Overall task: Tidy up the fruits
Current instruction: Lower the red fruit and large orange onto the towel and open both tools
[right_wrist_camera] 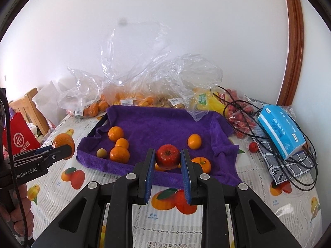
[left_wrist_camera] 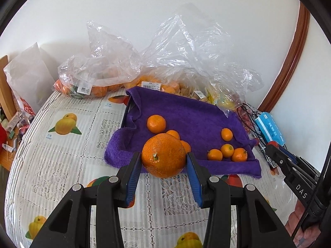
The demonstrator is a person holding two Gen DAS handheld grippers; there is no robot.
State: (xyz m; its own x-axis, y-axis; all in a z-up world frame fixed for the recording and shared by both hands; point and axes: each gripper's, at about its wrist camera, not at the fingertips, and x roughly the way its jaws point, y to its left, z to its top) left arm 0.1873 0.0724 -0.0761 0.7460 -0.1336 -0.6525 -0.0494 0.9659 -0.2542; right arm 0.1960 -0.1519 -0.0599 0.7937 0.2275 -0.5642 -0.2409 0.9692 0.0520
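Note:
My left gripper (left_wrist_camera: 164,157) is shut on a large orange (left_wrist_camera: 163,155) and holds it over the near edge of the purple towel (left_wrist_camera: 186,111); the orange also shows in the right wrist view (right_wrist_camera: 62,140). My right gripper (right_wrist_camera: 167,157) is shut on a small red apple (right_wrist_camera: 167,156) above the towel's (right_wrist_camera: 155,124) front edge. Several small oranges lie on the towel, such as one at the left (right_wrist_camera: 115,133) and one at the right (right_wrist_camera: 194,141). A small pale fruit (right_wrist_camera: 101,152) lies at the towel's left edge.
Clear plastic bags of fruit (right_wrist_camera: 124,95) stand behind the towel against the wall. A blue tissue pack (right_wrist_camera: 281,132), black cables (right_wrist_camera: 289,169) and a bag of red fruit (right_wrist_camera: 240,119) lie at the right. A wooden chair (right_wrist_camera: 26,107) and red bag (right_wrist_camera: 18,140) stand left.

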